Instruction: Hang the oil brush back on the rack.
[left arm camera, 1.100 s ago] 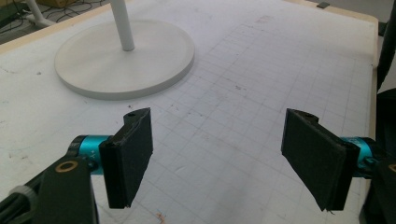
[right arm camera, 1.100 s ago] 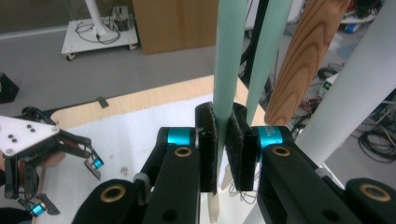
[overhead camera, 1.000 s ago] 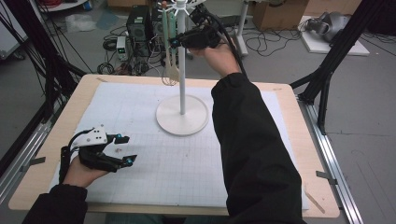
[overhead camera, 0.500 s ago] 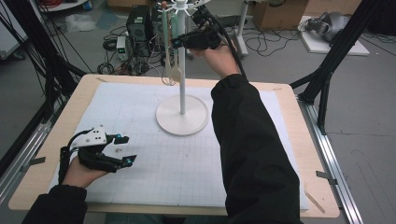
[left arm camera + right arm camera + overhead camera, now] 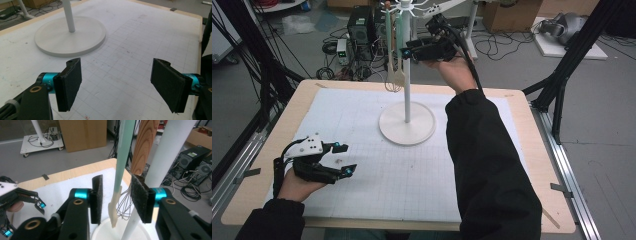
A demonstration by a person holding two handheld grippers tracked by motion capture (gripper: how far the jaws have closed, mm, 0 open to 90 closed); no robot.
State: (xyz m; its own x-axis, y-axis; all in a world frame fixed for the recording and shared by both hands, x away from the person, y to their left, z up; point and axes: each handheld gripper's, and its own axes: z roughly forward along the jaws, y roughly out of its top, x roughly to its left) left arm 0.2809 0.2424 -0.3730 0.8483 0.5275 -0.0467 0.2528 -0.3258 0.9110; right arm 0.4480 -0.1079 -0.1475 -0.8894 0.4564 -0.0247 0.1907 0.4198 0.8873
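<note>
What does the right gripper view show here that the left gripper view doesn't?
Right gripper view: the right tool, whose jaws have just been opening, with a green-handled utensil hanging untouched between them, beside a wooden handle and whisk wires. Left gripper view: the left tool open over the gridded mat. Both: the stand's white pole and round base.

A cardboard box (image 5: 83, 133) and a black computer tower (image 5: 360, 26) on the floor

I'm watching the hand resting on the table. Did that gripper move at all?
No. The left gripper rests at the same spot on the white mat, same gap from the stand's round base, fingers apart.
</note>
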